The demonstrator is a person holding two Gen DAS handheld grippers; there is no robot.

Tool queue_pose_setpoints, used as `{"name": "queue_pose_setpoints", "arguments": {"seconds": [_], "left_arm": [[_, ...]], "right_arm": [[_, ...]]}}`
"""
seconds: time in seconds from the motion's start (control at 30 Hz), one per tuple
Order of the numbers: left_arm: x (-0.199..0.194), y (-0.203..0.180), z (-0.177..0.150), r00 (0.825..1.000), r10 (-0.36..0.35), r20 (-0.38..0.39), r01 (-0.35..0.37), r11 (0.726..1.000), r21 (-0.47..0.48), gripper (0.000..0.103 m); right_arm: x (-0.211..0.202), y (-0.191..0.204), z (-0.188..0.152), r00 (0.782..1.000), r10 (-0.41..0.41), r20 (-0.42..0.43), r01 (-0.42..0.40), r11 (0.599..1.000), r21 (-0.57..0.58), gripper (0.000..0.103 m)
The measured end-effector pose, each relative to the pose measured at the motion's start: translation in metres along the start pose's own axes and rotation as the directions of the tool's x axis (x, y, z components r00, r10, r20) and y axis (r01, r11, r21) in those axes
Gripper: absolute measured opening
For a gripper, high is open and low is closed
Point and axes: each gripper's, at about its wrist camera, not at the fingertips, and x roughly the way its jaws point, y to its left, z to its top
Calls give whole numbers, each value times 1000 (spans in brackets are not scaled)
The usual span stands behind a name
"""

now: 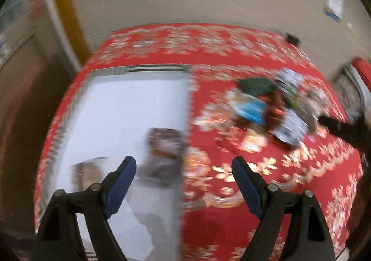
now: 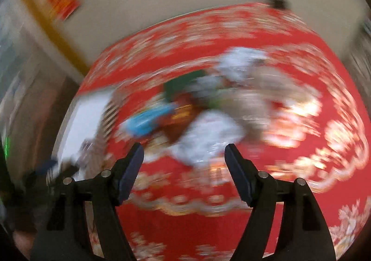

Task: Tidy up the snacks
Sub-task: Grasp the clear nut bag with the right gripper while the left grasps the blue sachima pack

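Both views are pretty smeared, the right wrist one way worse. The left wrist view is giving the only decent look into the white basket [image 1: 111, 103]: it's sitting on the left part of the desk [image 1: 231, 226], which is wearing a red floral cloth, and a dark purplish packet [image 1: 165, 145] is lying inside near its right wall, with a smaller tan packet [image 1: 87, 169] sitting further left in there. In the right wrist view that basket [image 2: 85, 122] is only showing as a white sliver at the left edge.

The snack pile [image 1: 271, 108] is lying on the cloth to the right of the basket, well apart from it: a green pack, a blue one, some white and silver bags. The right view is looking straight at that pile [image 2: 208, 108], just blurrier.

The left tool [image 1: 183, 166] is hanging wide apart over the basket's right edge, gripping nothing. The right tool [image 2: 184, 153] is also spread wide and carrying nothing, with a white bag [image 2: 208, 143] showing just beyond its tips.
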Motion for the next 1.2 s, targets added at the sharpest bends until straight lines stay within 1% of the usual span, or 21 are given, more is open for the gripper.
{"name": "queue_pose_setpoints", "arguments": {"seconds": [0.1,0.17,0.2,0.27,0.3,0.4,0.47,0.57,0.6,0.63,0.67,0.7,0.77,0.8,0.9,1.03,1.1,1.13,1.17,1.2], "left_arm": [[5,-24,1,999,-41,-30,43,997,59,86],[8,-33,1,998,-55,-43,58,995,86,86],[9,-36,2,997,-56,-47,60,994,96,86],[10,-38,4,997,-57,-52,62,993,102,86],[12,-38,7,997,-56,-58,61,993,98,86],[17,-33,16,997,-54,-63,59,995,80,86],[21,-31,25,997,-51,-59,55,996,75,86],[31,-30,42,996,-70,-56,74,995,73,86],[35,-31,49,994,-88,-60,93,993,70,86],[40,-32,54,992,-110,-67,115,991,71,86],[45,-34,61,989,-130,-76,136,988,72,86],[50,-36,67,987,-141,-83,147,986,75,86],[64,-46,76,981,-157,-114,170,979,113,86],[70,-51,79,982,-149,-120,165,977,133,86],[90,-63,81,978,-131,-160,160,970,185,86],[106,-72,80,975,-107,-194,149,964,221,86],[109,-75,78,977,-97,-190,142,961,236,82],[110,-77,78,978,-95,-188,139,961,240,72],[112,-78,77,976,-98,-195,144,960,240,54],[112,-78,77,972,-109,-206,158,959,237,46]], "right_arm": [[-1,-43,10,1000,-8,13,6,987,158,73],[1,-61,18,1000,2,13,-5,977,215,73],[4,-65,20,1000,7,5,-8,974,225,73],[16,-69,27,999,44,-16,-39,970,239,73],[22,-72,29,999,51,-19,-45,966,255,73],[46,-77,33,996,69,-63,-46,948,314,73],[53,-75,38,996,62,-61,-40,947,317,73],[65,-75,47,997,41,-73,-15,945,326,72],[66,-76,50,997,34,-66,-11,945,327,66],[68,-76,53,997,19,-70,4,945,327,57],[70,-77,55,997,16,-78,10,945,326,42],[71,-78,57,996,11,-85,16,948,317,37],[65,-79,57,997,-16,-79,38,959,282,33],[59,-79,55,997,-30,-78,50,963,264,33],[44,-81,43,997,-24,-79,42,973,229,32],[20,-84,20,997,-27,-73,40,982,183,32],[10,-87,7,997,-30,-71,42,984,175,32],[6,-89,1,997,-24,-72,36,984,173,32],[3,-89,-4,997,-28,-72,40,985,169,32],[0,-89,-9,997,-36,-71,48,986,163,32]]}}
